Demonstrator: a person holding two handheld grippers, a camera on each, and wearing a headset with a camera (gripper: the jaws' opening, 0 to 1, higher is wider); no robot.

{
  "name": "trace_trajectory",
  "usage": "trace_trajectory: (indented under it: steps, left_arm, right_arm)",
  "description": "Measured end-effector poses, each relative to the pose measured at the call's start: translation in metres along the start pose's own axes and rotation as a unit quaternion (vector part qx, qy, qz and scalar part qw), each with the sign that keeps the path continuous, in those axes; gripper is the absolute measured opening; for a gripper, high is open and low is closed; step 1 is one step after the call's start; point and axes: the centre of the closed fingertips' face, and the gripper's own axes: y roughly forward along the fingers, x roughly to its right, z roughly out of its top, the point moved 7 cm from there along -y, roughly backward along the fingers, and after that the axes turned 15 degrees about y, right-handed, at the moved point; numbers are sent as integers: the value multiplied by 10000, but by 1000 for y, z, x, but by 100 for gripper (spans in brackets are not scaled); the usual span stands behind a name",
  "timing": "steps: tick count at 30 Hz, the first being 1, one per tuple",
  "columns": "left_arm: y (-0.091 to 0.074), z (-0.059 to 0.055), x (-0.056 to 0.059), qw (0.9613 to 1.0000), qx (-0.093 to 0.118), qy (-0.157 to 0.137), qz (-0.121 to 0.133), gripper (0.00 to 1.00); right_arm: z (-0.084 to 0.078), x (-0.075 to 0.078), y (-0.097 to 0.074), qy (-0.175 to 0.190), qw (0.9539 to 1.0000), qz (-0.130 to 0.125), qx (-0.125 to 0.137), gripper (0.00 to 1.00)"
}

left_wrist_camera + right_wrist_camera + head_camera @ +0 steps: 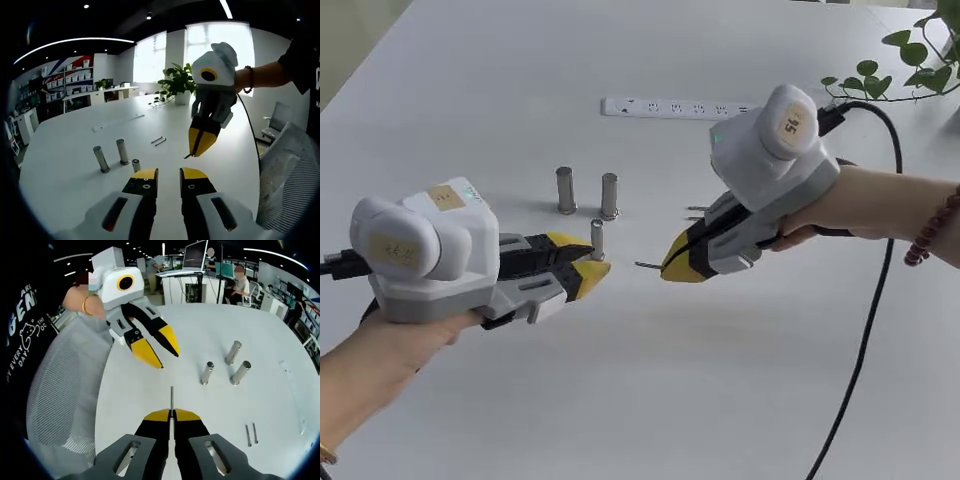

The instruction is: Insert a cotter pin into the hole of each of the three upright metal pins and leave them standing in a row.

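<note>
So it can slide in sideways, the right gripper [672, 268] pinches the cotter pin [648, 266] flat — toward the near metal pin [597, 233]. The left gripper [597, 257], jaws apart, hangs beside it.

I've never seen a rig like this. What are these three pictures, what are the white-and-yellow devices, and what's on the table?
There is no robot: a person holds two tools, each ending in tongs. The rectangular picture comes from a headset camera looking down at the white table. The two round pictures come from cameras riding on each tool, looking along its tongs. The left tongs are open and empty. The right tongs are shut on a cotter pin. Three metal pins stand upright on the table, two spare cotter pins lie nearby, and a power strip lies further back.
</note>
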Motion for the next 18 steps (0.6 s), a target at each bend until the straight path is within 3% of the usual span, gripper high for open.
trace_trajectory:
  steps: [4,8,15,18]
  left_arm:
    - [6,-8,-7,9993,-152,-7,344,18]
    - [12,-14,-14,9981,-156,-160,579,20]
    - [24,-26,-24,9963,-407,-204,727,21]
    - [29,-30,-28,9957,-445,-253,775,21]
  right_arm:
    - [5,6,3,65,9998,-177,-41,0]
    - [10,9,5,114,9995,-273,-81,0]
    - [20,23,10,34,9977,-637,-210,0]
    - [26,31,13,85,9976,-649,-229,0]
